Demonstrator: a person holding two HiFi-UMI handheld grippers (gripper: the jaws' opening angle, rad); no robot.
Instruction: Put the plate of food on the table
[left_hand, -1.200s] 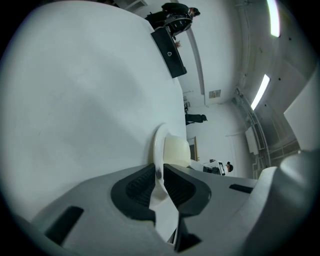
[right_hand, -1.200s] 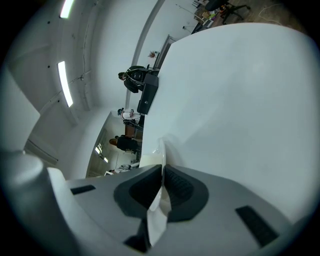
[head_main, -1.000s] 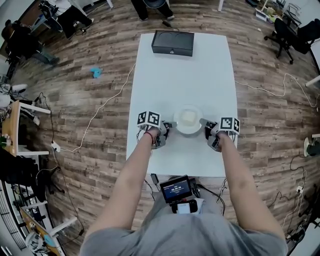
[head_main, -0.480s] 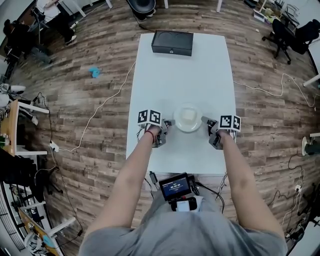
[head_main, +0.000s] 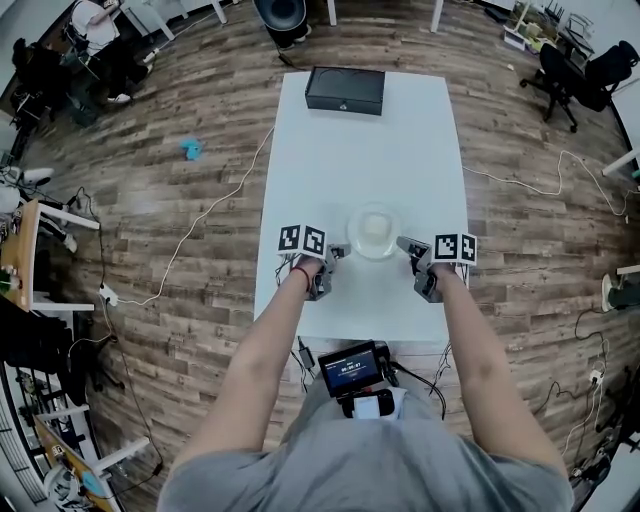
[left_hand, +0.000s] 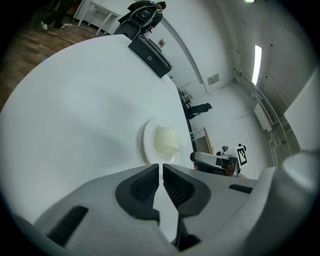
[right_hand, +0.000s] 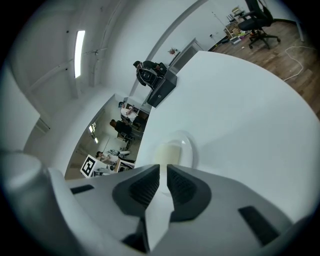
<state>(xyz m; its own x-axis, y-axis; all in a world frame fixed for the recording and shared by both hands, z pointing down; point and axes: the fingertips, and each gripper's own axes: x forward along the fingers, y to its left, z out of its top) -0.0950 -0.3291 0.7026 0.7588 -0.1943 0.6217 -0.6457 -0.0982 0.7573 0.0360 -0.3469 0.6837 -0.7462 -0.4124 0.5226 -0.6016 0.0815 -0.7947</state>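
Note:
A small round white plate with a pale block of food lies low on the white table, near its front edge. My left gripper meets the plate's left rim and my right gripper meets its right rim. In the left gripper view the plate ends right at the tips of the nearly closed left gripper. The right gripper view shows the same: the plate runs up to the narrow slit of the right gripper. The rim parts inside the jaws are hidden.
A black box stands at the table's far end, also seen as the box and box. White cables trail over the wooden floor. Office chairs and people sit round the room's edges.
The plate looks slightly smaller and lower than a second ago, so it has come down toward the tabletop. Both grippers have stayed at its rim.

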